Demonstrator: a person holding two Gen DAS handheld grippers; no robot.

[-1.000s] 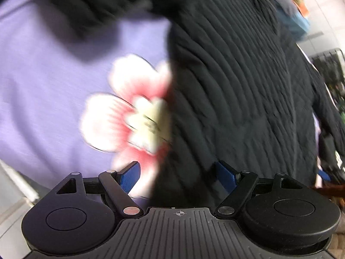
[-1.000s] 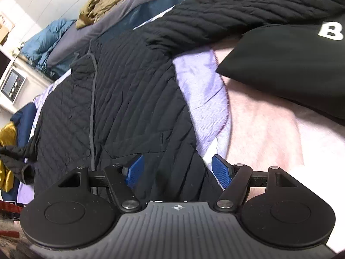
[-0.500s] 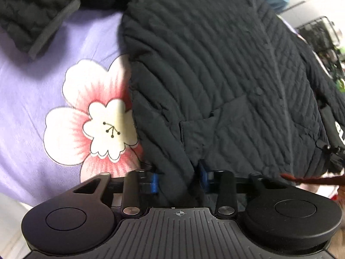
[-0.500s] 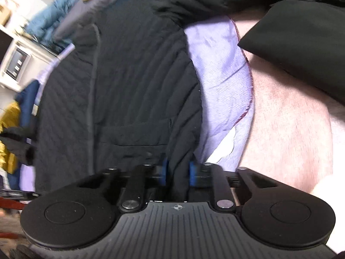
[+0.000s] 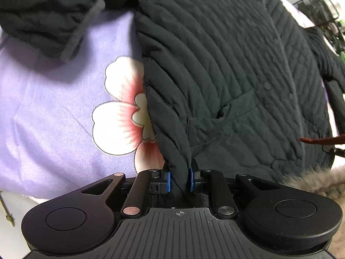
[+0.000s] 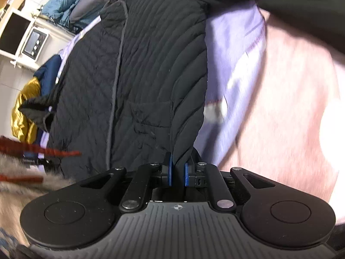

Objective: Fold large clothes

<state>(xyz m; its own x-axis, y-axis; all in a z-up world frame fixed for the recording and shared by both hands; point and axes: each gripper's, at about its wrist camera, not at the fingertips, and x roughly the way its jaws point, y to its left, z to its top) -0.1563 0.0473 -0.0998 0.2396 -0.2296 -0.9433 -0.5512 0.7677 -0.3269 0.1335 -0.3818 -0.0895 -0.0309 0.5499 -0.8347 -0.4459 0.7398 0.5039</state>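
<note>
Both claws are clamping the hem of a black quilted jacket (image 5: pixel 226 64), the left gripper (image 5: pixel 179 181) pinching its edge beside a flower-print purple sheet (image 5: pixel 54 118), the right gripper (image 6: pixel 178 173) pinching the opposite edge beside a pink blanket (image 6: pixel 291 108).

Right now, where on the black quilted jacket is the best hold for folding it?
The hem corners, taken from the bottom edge. The black quilted jacket lies flat and spread on the purple flowered blanket, and the left tool and right tool each already pinch one.
</note>
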